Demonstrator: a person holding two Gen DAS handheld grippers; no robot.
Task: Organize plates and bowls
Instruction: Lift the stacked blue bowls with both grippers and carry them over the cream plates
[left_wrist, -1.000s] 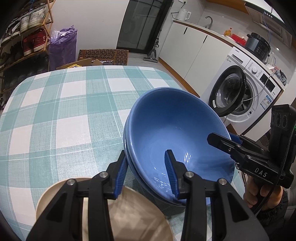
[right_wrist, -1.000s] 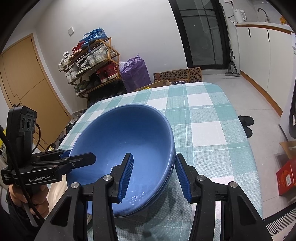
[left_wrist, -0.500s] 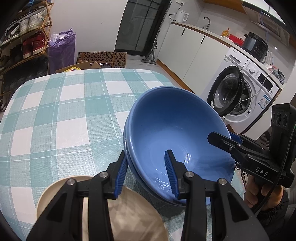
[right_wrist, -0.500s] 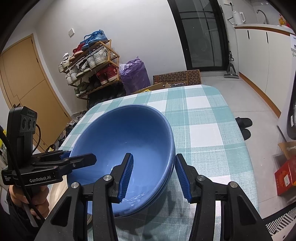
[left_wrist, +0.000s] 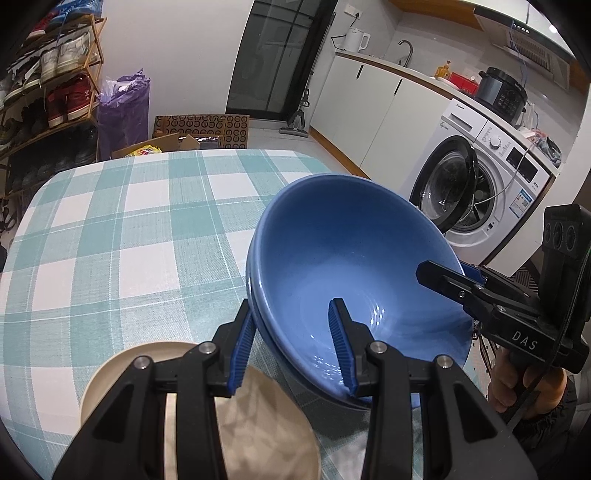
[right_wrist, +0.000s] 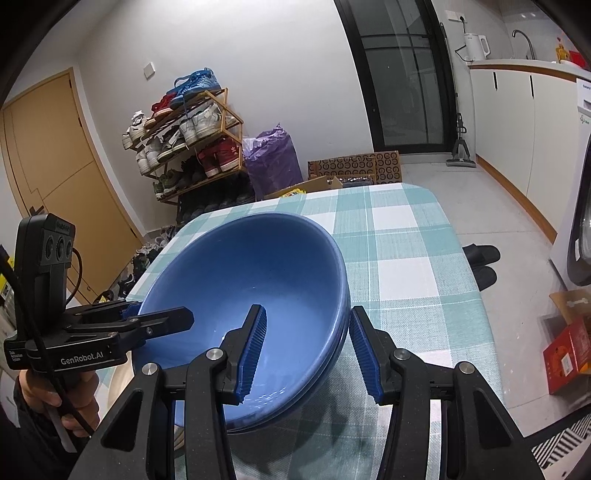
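Here the left gripper (left_wrist: 291, 343) straddles the near rim of the blue bowls (left_wrist: 351, 266), one finger inside and one outside, a gap showing at each pad, so not clamped. The right gripper (right_wrist: 306, 345) straddles the opposite rim likewise, jaws apart. The bowls are two, nested, and tilted above the checked table (left_wrist: 122, 236). A beige plate (left_wrist: 122, 373) lies on the table just beside the bowls, under the left gripper.

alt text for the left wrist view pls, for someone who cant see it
Two nested blue bowls sit on a teal-and-white checked tablecloth, with the left tongs straddling their near rim and the right tongs straddling the rim from the right. A beige plate lies under the left tongs; a washing machine stands behind.
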